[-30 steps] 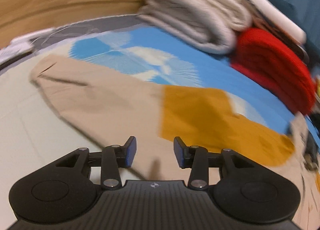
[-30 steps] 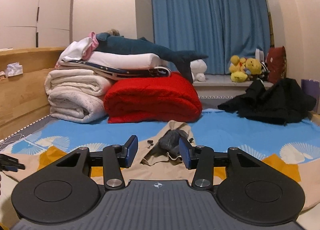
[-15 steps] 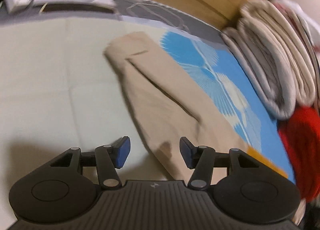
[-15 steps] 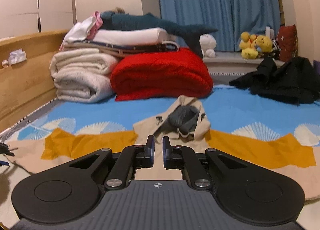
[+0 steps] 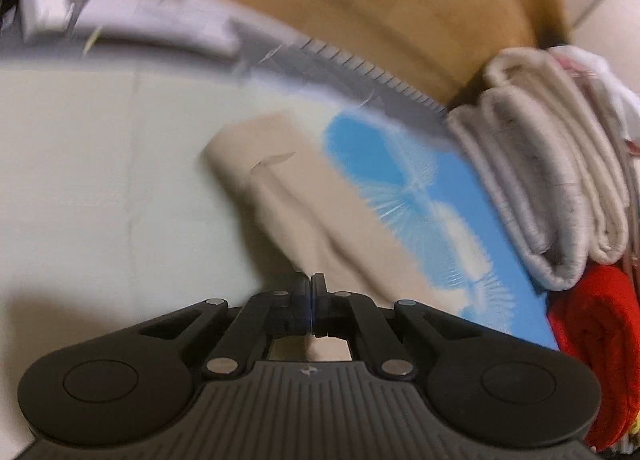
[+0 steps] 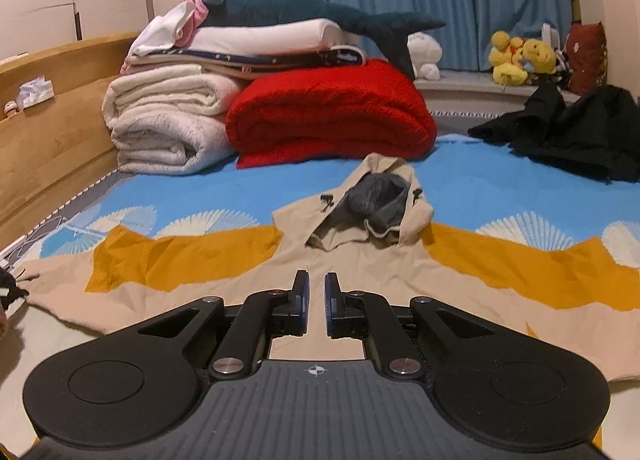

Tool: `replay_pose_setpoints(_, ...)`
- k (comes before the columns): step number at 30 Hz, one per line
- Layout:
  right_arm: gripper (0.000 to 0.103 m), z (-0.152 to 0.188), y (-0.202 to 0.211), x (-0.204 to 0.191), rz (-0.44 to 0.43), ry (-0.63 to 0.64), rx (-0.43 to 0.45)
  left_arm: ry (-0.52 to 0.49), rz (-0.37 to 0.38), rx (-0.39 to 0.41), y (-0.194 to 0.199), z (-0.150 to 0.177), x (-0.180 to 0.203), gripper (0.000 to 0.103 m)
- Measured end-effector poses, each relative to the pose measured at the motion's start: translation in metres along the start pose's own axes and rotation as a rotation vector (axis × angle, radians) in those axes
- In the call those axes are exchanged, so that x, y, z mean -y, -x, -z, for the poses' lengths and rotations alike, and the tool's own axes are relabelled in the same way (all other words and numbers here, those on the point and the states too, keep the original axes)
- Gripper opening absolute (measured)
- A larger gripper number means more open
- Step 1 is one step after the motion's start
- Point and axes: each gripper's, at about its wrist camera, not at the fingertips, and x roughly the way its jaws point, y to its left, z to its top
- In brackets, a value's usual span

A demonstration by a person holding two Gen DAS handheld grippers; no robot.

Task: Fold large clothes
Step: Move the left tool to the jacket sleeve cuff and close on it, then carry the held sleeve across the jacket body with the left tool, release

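Note:
A beige hooded jacket (image 6: 360,260) with orange bands lies spread flat on the bed, its grey-lined hood (image 6: 376,204) towards the blankets. Its left sleeve (image 5: 304,212) runs out onto the pale sheet, and the cuff end shows. My left gripper (image 5: 311,280) is shut, its tips meeting on the sleeve's near edge, where the cloth puckers up to them. My right gripper (image 6: 316,294) sits low over the jacket's back below the hood. Its pads are drawn in to a narrow slit with beige cloth in it.
Rolled white blankets (image 6: 168,128), a red blanket (image 6: 332,112) and a plush shark (image 6: 304,12) are stacked at the head of the bed. A wooden bed frame (image 5: 360,12) runs along the left. Black clothes (image 6: 568,132) lie far right, with soft toys (image 6: 520,60) on the sill.
The left gripper swung along the sleeve towards its cuff end and its jaws went from wide open to shut. The right gripper's jaws closed to a slit and it sank lower over the jacket.

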Motion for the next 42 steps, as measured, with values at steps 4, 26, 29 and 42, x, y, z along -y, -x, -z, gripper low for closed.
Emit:
replay_pose_setpoints(4, 0.007, -0.003, 0.001, 0.002, 0.012, -0.003, -0.040, -0.067, 0.140, 0.096, 0.071, 0.001, 0.070, 0.000)
replay_pose_setpoints(26, 0.008, 0.004, 0.041, 0.062, 0.140, -0.181, -0.060, -0.982, 0.818, -0.322, 0.271, 0.374, 0.288, 0.005)
replay_pose_setpoints(29, 0.009, 0.008, 0.031, 0.070, 0.174, -0.221, -0.081, -1.080, 0.803, -0.570, 0.253, 0.414, 0.289, 0.027)
replay_pose_setpoints(42, 0.012, 0.028, -0.030, 0.042, 0.050, -0.171, -0.219, -0.730, 0.281, -0.338, 0.132, 0.288, 0.273, 0.035)
